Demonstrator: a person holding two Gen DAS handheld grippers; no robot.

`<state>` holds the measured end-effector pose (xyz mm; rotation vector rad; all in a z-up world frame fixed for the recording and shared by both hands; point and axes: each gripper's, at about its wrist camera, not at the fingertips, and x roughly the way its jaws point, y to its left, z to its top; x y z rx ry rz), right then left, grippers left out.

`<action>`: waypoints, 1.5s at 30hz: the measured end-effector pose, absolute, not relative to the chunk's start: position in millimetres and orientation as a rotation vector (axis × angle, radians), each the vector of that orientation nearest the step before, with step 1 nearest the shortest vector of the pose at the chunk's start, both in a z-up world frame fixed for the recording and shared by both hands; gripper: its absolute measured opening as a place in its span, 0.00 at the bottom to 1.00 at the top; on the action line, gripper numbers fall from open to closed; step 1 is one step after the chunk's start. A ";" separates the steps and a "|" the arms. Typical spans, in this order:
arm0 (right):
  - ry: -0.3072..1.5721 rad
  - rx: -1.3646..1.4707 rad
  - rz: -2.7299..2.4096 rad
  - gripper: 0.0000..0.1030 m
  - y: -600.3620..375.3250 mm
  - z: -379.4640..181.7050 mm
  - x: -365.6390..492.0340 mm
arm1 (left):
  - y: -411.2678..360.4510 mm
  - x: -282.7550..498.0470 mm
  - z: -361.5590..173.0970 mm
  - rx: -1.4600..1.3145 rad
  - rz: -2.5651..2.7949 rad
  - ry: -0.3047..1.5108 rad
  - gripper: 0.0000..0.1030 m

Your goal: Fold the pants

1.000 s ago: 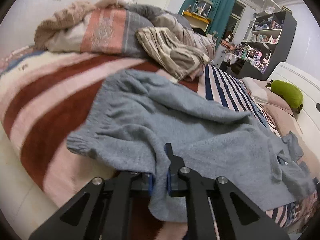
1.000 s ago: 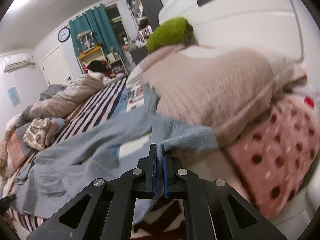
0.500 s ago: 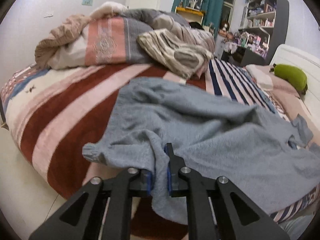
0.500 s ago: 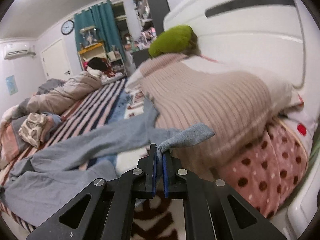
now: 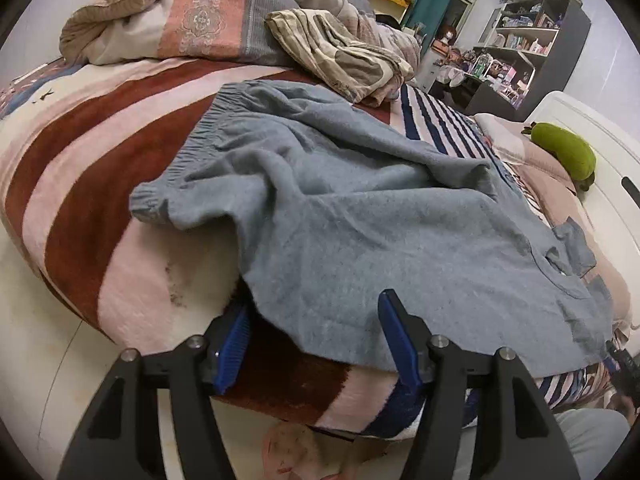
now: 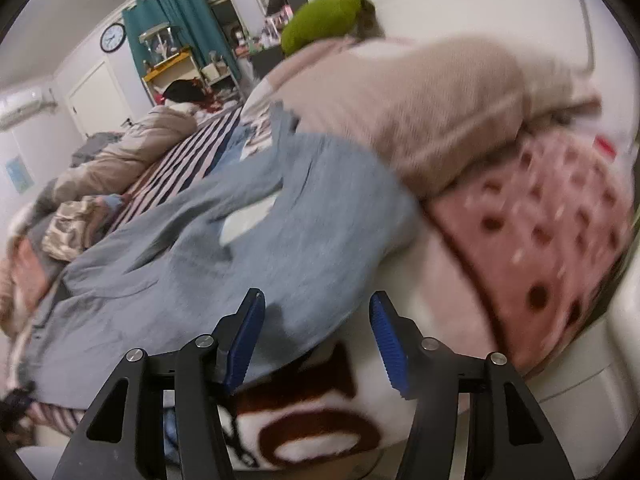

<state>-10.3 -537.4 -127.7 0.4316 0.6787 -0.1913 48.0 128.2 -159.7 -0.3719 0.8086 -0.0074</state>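
Grey pants (image 5: pixel 360 208) spread along the near edge of the striped bed blanket (image 5: pixel 80 168), the landmark for all positions here: the elastic waistband (image 5: pixel 188 148) lies toward the heaped bedding (image 5: pixel 208 20) at the blanket's far left, and the leg ends reach toward the pink pillow (image 6: pixel 420 92) at its headboard end. The left gripper (image 5: pixel 316 336) stands with its jaws wide apart, straddling the hem that overhangs the blanket's near edge, holding nothing. The right gripper (image 6: pixel 316 332) is likewise spread, its blue pads (image 6: pixel 248 336) either side of the leg end just beside the polka-dot pillow (image 6: pixel 552 248); this view is smeared by motion, so contact with the cloth cannot be told. The garment appears laid out for smoothing and is still rumpled across the middle; the step would go best by flattening those ridges outward from the blanket's centre and squaring the two legs before any fold is taken
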 end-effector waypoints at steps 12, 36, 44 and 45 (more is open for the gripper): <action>0.685 0.593 -0.002 0.53 -495.2 -151.3 -15.0 | 114.4 70.1 -157.0 -0.396 -0.039 0.791 0.38; 0.470 0.251 0.030 0.00 -451.4 -36.7 80.6 | 122.4 95.8 -70.9 -0.211 -0.063 0.666 0.01; 0.470 0.191 0.005 0.00 -448.3 -28.4 131.4 | 118.2 140.1 -45.2 -0.135 -0.057 0.613 0.01; 0.476 0.192 0.004 0.00 -448.9 -30.0 141.2 | 117.2 148.2 -42.6 -0.125 -0.057 0.605 0.01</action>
